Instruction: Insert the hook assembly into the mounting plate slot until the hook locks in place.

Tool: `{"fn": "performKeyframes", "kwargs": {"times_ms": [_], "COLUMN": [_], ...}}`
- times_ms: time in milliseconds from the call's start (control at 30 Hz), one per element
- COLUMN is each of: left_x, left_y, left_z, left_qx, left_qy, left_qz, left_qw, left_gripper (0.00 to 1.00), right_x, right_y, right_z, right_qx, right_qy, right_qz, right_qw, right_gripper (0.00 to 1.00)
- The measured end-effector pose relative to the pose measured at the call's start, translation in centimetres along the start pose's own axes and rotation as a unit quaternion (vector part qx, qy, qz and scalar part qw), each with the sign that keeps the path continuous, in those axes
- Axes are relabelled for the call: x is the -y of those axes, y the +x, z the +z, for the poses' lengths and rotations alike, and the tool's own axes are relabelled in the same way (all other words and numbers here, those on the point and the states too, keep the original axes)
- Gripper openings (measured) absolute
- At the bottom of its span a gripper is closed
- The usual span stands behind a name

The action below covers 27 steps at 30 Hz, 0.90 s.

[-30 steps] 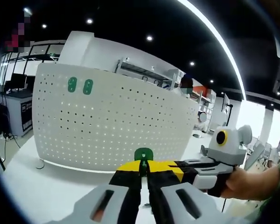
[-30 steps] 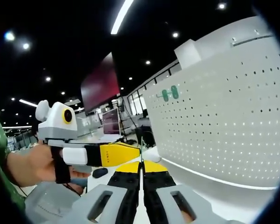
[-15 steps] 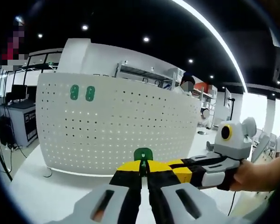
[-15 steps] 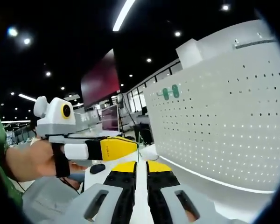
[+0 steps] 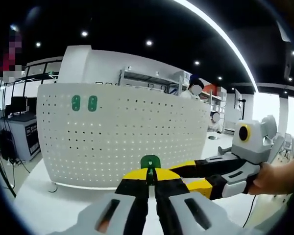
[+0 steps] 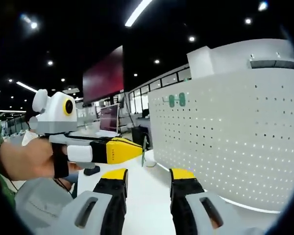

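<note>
My left gripper is shut on a small green hook, held up in front of the white perforated mounting plate. Two green hooks sit in the plate's upper left. My right gripper reaches in from the right, jaws apart, just beside the held hook. In the right gripper view, my right gripper stands open with nothing between its jaws. The left gripper comes in from the left with the green hook edge-on at its tip. The plate stands to the right, with the two mounted hooks.
The plate stands upright on a white table. A person's hand holds the left gripper. A dark object lies on the table behind. Desks with monitors and shelving stand farther back in the room.
The right gripper, shut on the hook beside the left gripper a second ago, has opened and let go. The hook stays in the left gripper. Both views shifted slightly.
</note>
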<state>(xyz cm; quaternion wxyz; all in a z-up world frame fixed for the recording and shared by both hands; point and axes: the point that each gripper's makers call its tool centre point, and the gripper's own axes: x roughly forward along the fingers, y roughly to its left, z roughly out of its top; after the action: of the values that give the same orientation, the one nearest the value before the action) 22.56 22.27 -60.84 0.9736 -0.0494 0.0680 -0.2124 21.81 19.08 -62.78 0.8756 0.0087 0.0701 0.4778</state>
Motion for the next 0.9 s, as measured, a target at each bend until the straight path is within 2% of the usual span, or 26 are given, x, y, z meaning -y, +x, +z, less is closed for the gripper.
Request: {"fn": "performKeyframes", "kwargs": {"times_ms": [67,200,367,467,700,900], "left_x": [0.0,-0.2,-0.6,-0.7,-1.5,-2.4], "left_y": [0.0,0.0,-0.1,-0.2,-0.3,-0.5], "left_z": [0.1,0.2,0.7,1.0,2.2,4.2], "left_qx": [0.001,0.003,0.008,0.011,0.018,0.03], "left_qy": [0.003,0.009,0.012,0.017,0.023,0.034], "left_qz": [0.0,0.001,0.003,0.003,0.005,0.009], "left_qw": [1.0,1.0,0.9999,0.9998,0.9996,0.9989], "left_gripper": [0.03,0.03,0.03,0.03,0.03,0.03], "right_x": [0.2,0.8,0.8,0.4,-0.3,-0.5], "right_y": [-0.2,-0.7,-1.5,-2.2,-3.5,-4.7], "right_z": [0.1,0.4,0.6,0.7,1.5,2.4], "right_qx": [0.0,0.003,0.002,-0.001,0.001,0.007], "right_qy": [0.003,0.003,0.001,-0.003,-0.006,-0.002], "right_qz": [-0.005,-0.024,-0.036,-0.037,-0.043,-0.062], "right_qw": [1.0,0.9997,0.9994,0.9993,0.9991,0.998], "right_gripper": [0.44,0.65,0.86,0.93,0.94,0.93]}}
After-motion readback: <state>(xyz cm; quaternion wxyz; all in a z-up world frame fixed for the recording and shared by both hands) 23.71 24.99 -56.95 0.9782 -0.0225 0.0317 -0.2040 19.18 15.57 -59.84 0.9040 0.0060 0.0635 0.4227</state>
